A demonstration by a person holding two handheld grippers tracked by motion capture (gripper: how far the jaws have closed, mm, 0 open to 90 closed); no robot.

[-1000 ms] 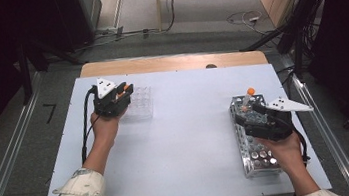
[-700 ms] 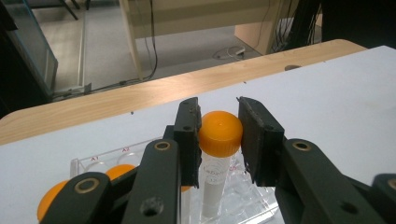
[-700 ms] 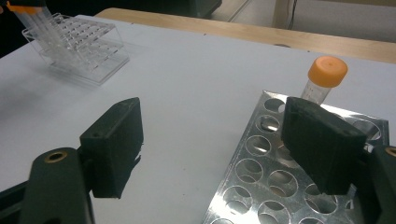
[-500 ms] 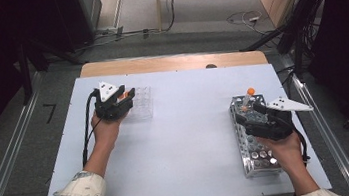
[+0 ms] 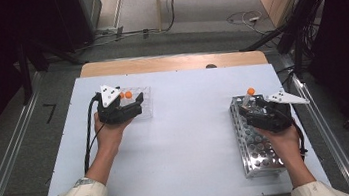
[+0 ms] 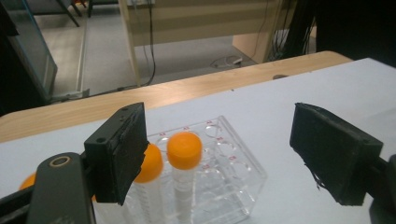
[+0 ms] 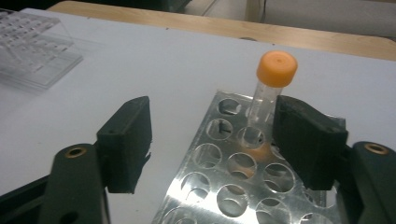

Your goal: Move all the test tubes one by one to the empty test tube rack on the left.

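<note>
A clear plastic rack (image 5: pixel 146 105) (image 6: pixel 224 182) at the table's left holds orange-capped tubes (image 6: pixel 184 150) standing upright. My left gripper (image 5: pixel 133 103) (image 6: pixel 224 140) is over the rack's near end. Its jaws have just been opening and now stand wide, with one tube between them untouched and another partly hidden behind the left jaw. At the right, a metal rack (image 5: pixel 257 153) (image 7: pixel 224 186) holds one orange-capped tube (image 5: pixel 250 92) (image 7: pixel 275 70) in a far hole. My right gripper (image 5: pixel 254 111) (image 7: pixel 217 126) hovers over this rack. Its jaws have just been closing a little but are open, with the tube beside the right pad.
The white tabletop (image 5: pixel 190 121) stretches between the two racks. A wooden strip (image 5: pixel 173 63) runs along its far edge, with floor and cables beyond. The person's forearms come in from the bottom corners.
The left gripper's jaws have spread apart over the clear rack, and orange caps now show beside them. The right hand has stayed over the metal rack.
</note>
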